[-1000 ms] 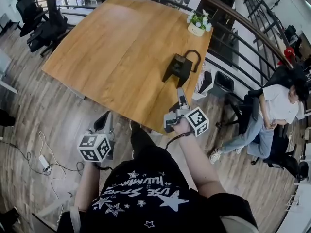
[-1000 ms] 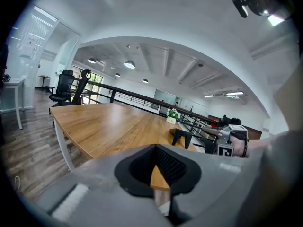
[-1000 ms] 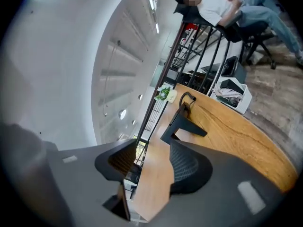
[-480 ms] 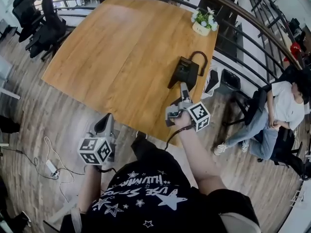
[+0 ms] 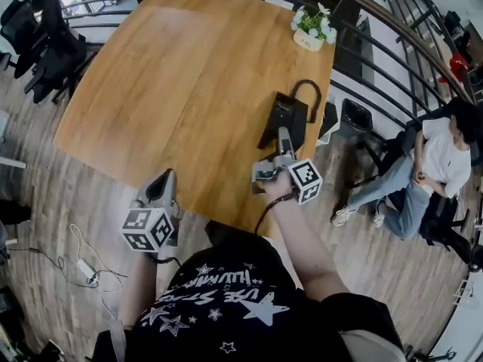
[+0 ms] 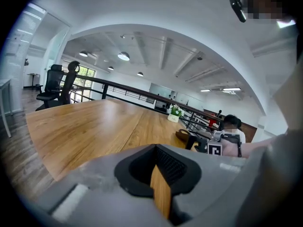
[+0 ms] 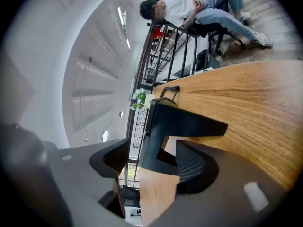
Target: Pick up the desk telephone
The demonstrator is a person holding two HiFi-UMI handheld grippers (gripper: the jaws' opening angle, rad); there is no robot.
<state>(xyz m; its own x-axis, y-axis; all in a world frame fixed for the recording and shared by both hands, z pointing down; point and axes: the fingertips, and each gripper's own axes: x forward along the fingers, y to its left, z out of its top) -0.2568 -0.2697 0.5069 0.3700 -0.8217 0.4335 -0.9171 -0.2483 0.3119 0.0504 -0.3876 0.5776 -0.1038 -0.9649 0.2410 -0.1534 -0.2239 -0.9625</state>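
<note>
**Head view.**
- Wooden table (image 5: 173, 89): large, most of its top bare.
- Desk telephone (image 5: 287, 115): black, standing near the table's right edge, on your side of a potted plant (image 5: 311, 30). A black cord loop (image 5: 308, 89) rises at its far end.
- Your right gripper (image 5: 283, 136): over the table's near right corner, tips just at the telephone's near end.
- Your left gripper (image 5: 166, 181): at the table's near edge, well apart from the telephone.
- Beyond the table: a railing (image 5: 377, 40), a seated person (image 5: 441, 153), and office chairs (image 5: 45, 44) at upper left. A power strip (image 5: 84, 268) with cables lies on the plank floor.

**Left gripper view.**
- Your jaws are drawn together, with only a thin slit of tabletop showing between the pads. Nothing is held.
- The tabletop runs ahead of you.
- The plant and the telephone sit far off to the right, small, with your right gripper's marker cube (image 6: 214, 149) beside them.
- Overhead: ceiling lamps (image 6: 123, 56).

**Right gripper view.**
- The scene appears rolled sideways.
- Your jaws stand wide and have just been opening.
- The telephone's near end sits in the gap between them, and the pads are not clamped on it.
- The telephone rests on the table.
- Behind it: plant, railing and seated person.
</note>
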